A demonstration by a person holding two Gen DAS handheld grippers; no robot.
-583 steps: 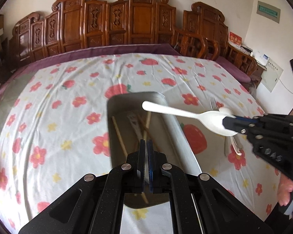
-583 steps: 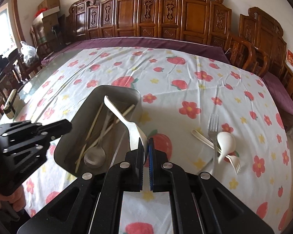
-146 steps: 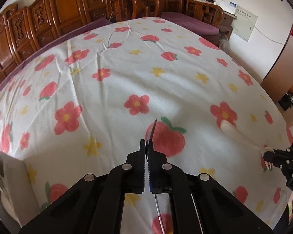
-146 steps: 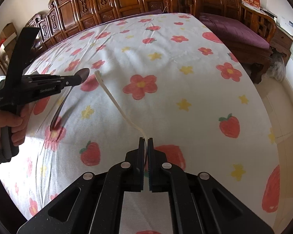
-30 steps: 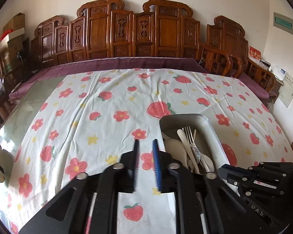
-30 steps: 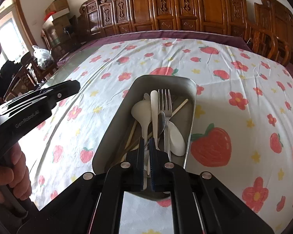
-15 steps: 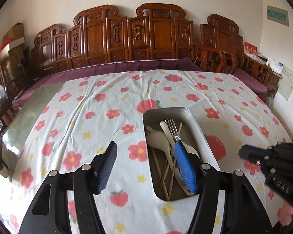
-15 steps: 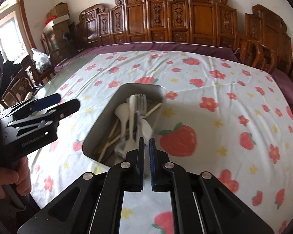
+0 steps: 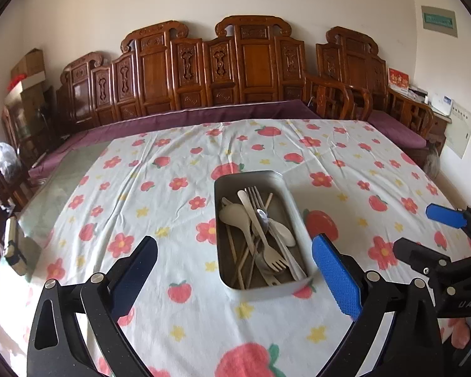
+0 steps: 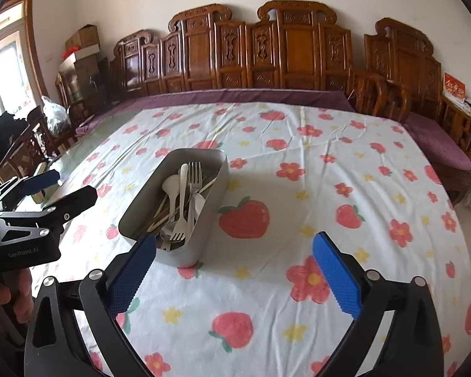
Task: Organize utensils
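A grey metal tray (image 9: 222,260) stands on the flowered tablecloth and holds several utensils: white spoons (image 9: 235,215), forks (image 9: 271,256), a metal spoon and chopsticks. It also shows in the right wrist view (image 10: 215,198). My left gripper (image 9: 235,267) is wide open and empty, hovering above the near end of the tray. My right gripper (image 10: 232,264) is wide open and empty, just right of the tray's near end. Each gripper shows in the other's view, the right one (image 9: 436,235) and the left one (image 10: 50,188).
The table (image 9: 345,163) carries a white cloth with red flowers and strawberries. Carved wooden chairs (image 9: 251,62) line its far side. A small device (image 9: 12,248) lies on the bare glass at the left edge.
Both grippers have opened wide, the right one from shut, and have drawn back from the tray. All the utensils now lie in the tray.
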